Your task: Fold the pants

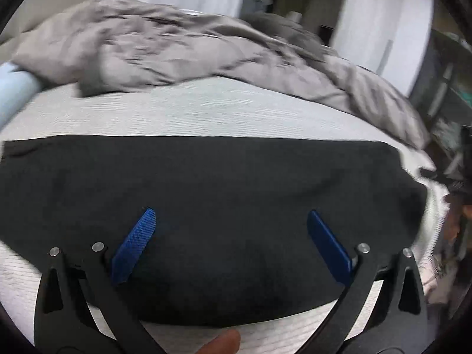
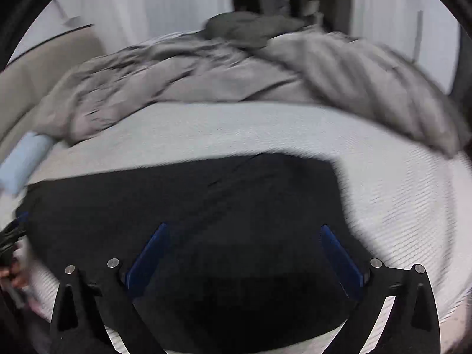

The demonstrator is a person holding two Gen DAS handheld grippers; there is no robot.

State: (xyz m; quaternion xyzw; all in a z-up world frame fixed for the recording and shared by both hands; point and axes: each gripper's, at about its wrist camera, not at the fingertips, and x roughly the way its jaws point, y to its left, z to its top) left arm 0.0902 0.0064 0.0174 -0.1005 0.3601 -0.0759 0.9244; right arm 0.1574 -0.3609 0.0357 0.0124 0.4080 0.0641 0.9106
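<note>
A light blue pillow sits at the left edge of the bed, a rumpled grey duvet behind. The black pants lie flat as a long band across the white sheet. The left gripper and right gripper hover over them, fingers spread wide, holding nothing. A fold looks finished; next, each should probably pinch an end for another fold.

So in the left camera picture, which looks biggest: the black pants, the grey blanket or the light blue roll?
1. Black pants, though they lie nearest the camera, which makes them look bigger.
2. Grey blanket, close behind; farther away, so it may really be larger.
3. Light blue roll, clearly smallest, partly cut off at the edge.
</note>
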